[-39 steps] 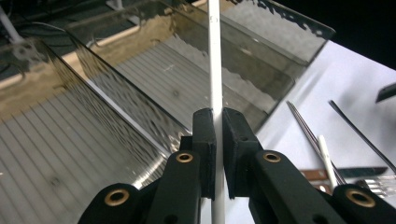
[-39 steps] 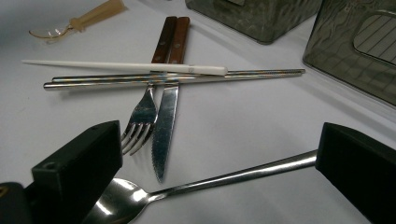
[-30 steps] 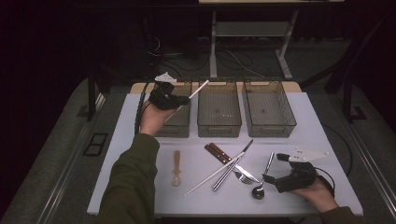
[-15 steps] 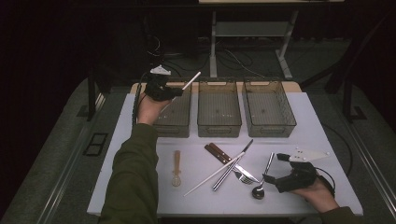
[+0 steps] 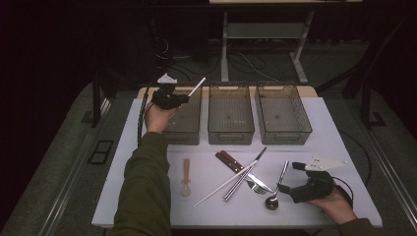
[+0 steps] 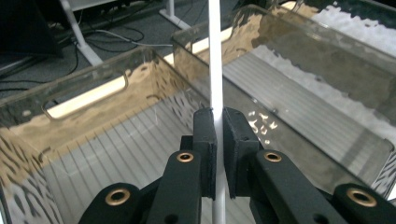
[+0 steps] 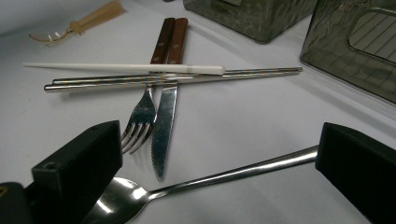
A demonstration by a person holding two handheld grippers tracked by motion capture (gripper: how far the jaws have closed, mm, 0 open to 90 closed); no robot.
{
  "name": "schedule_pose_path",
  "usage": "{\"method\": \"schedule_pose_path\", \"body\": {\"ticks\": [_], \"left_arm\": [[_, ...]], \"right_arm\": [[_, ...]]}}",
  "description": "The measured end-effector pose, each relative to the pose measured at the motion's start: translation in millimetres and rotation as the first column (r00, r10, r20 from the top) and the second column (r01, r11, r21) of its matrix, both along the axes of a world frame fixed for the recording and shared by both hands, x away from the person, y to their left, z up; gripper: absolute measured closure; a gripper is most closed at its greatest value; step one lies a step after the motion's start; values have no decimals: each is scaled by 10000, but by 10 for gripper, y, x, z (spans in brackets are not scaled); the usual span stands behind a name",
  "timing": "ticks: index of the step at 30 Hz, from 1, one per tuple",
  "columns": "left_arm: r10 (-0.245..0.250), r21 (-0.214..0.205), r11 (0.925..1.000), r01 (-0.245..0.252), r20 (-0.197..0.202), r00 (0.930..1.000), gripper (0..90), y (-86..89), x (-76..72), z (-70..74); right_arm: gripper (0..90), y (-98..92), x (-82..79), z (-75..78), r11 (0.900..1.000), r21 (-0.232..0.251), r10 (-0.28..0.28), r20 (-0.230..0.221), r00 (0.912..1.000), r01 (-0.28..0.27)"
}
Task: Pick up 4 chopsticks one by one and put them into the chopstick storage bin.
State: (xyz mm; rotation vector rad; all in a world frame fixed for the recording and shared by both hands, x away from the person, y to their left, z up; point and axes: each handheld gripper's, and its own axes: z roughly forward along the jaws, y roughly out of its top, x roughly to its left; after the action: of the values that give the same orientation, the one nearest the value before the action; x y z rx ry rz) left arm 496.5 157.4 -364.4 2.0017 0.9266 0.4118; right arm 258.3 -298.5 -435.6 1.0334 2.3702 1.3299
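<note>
Three clear bins stand in a row at the far side of my desk [image 5: 147, 206]; the left bin [image 5: 189, 132] and middle bin [image 5: 231, 129] look bare inside. My left tool [image 5: 184, 97] pinches a slim white chopstick [image 6: 215, 60] over the left bin, its lower end cut off behind the jaws. My right tool [image 5: 296, 182] gapes wide beside a spoon [image 7: 196, 184].

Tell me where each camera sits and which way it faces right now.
High view: above the person's side, looking forward and down on the table; both forearms, left gripper, right gripper.
Left gripper view: on that gripper, facing into the leftmost bin; its jaws clamp a white chopstick.
Right gripper view: low, facing the steel spoon between open jaws.
Shared: high and left views show the chopstick.
</note>
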Motion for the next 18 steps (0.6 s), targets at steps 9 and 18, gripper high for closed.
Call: {"method": "schedule_pose_path", "body": {"ticks": [9,18], "left_arm": [[163,238,9996,-161,-108,9998,831,-7,7,-67],[817,698,9944,-789,-373,9960,684,-1,41,-126]], "right_arm": [[5,2,-4,-3,10000,-26,-11,-3,10000,11],[5,-6,-6,-1,10000,-10,-21,-5,10000,21]]}}
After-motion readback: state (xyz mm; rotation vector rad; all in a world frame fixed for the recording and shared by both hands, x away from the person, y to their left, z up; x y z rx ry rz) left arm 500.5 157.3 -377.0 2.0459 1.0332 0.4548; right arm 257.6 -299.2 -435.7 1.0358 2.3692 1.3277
